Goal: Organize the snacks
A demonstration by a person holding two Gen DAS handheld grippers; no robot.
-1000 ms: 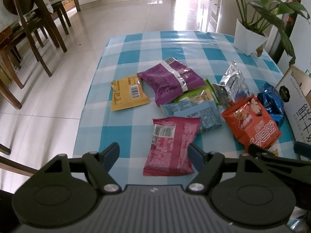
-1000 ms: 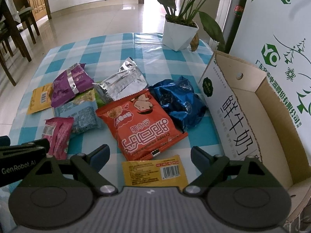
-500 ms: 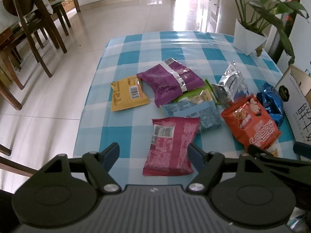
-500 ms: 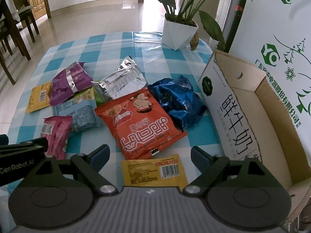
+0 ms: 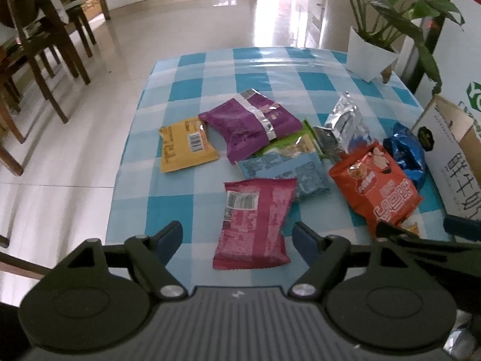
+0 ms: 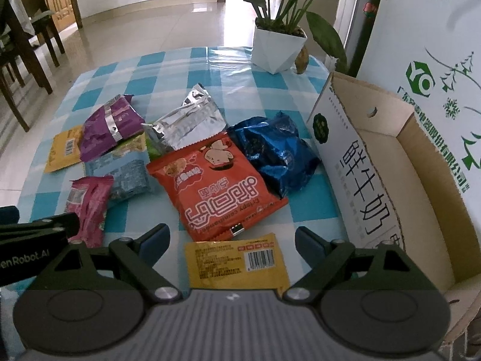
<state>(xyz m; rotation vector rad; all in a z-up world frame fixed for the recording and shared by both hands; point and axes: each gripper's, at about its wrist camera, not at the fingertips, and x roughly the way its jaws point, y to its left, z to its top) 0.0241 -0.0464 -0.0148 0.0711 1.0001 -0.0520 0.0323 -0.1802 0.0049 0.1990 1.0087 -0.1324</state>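
Several snack packets lie on a blue checked tablecloth (image 5: 192, 210). My left gripper (image 5: 237, 236) hovers over the near end of a pink packet (image 5: 255, 222). Its jaws are opening, and the pads stand clear on either side of the packet. My right gripper (image 6: 233, 239) is open above a yellow barcoded packet (image 6: 237, 263), which it does not touch. Beyond lie an orange-red packet (image 6: 213, 183), a blue packet (image 6: 276, 153), a silver one (image 6: 186, 123), a purple one (image 5: 249, 123), a light blue one (image 5: 288, 168) and another yellow one (image 5: 185, 147).
An open cardboard box (image 6: 421, 180) stands at the table's right edge, its printed flap facing the snacks. A white plant pot (image 6: 276, 48) sits at the far right corner. Wooden chairs (image 5: 39, 45) stand on the tiled floor to the left.
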